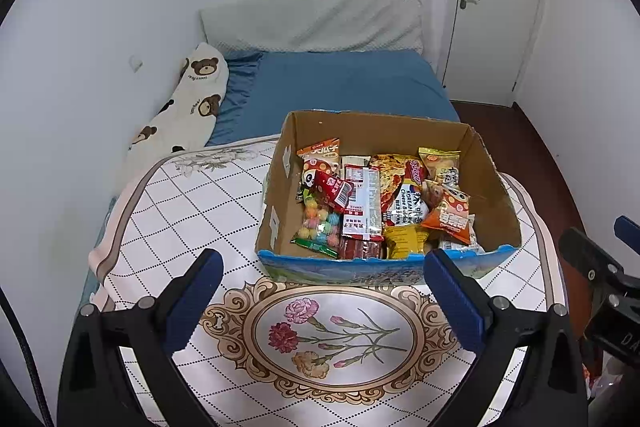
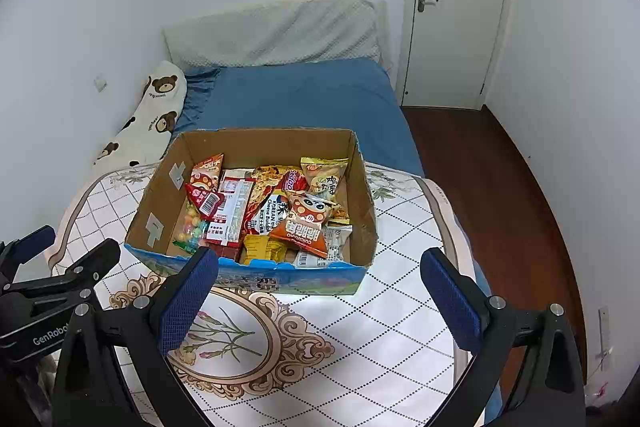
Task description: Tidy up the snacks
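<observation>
On the round table with the floral cloth, pushed up against the blue bed, sits an open cardboard box packed with snack packets, and we hold both tools short of it, over bare cloth. Our left gripper has its blue pads spread wide, nothing between them; our right gripper likewise stands wide apart and empty. The box lies straight ahead of both, its printed front wall just beyond the fingertips, its long axis running left to right across our view. From the left wrist view the box sits a bit right of centre; from the right wrist view it sits a bit left of centre, so it lies between the two hands, neither clearly nearer. Topmost items: the orange panda-face bag toward the right half, a bag of coloured candy balls at the left wall, and a long red-and-white packet lying front to back. We judge everything looks already boxed; any next pick means reaching forward and down over the front wall.
</observation>
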Demonstrator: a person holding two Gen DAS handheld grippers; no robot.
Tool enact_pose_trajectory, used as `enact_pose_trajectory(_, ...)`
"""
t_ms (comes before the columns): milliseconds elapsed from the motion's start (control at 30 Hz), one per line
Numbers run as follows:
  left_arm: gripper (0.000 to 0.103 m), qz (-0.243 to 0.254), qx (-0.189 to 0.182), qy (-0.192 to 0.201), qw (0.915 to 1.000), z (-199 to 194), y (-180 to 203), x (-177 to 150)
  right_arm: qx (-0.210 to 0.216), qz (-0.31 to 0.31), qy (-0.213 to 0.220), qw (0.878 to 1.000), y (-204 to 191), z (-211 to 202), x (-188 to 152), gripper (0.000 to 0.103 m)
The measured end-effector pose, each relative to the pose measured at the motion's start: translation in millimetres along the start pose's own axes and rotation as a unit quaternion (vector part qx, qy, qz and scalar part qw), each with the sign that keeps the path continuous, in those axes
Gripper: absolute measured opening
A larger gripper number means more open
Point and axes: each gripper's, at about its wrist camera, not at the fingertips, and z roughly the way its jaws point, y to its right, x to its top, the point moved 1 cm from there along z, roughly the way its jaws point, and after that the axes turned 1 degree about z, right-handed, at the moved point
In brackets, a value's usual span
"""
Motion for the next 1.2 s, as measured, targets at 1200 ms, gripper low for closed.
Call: enact_pose_trajectory(1200, 0.103, 0.008, 0.0, -0.003, 1.0, 8, -3, 5, -0.011, -0.007, -0.019, 1.0, -2, 16, -2, 0.103)
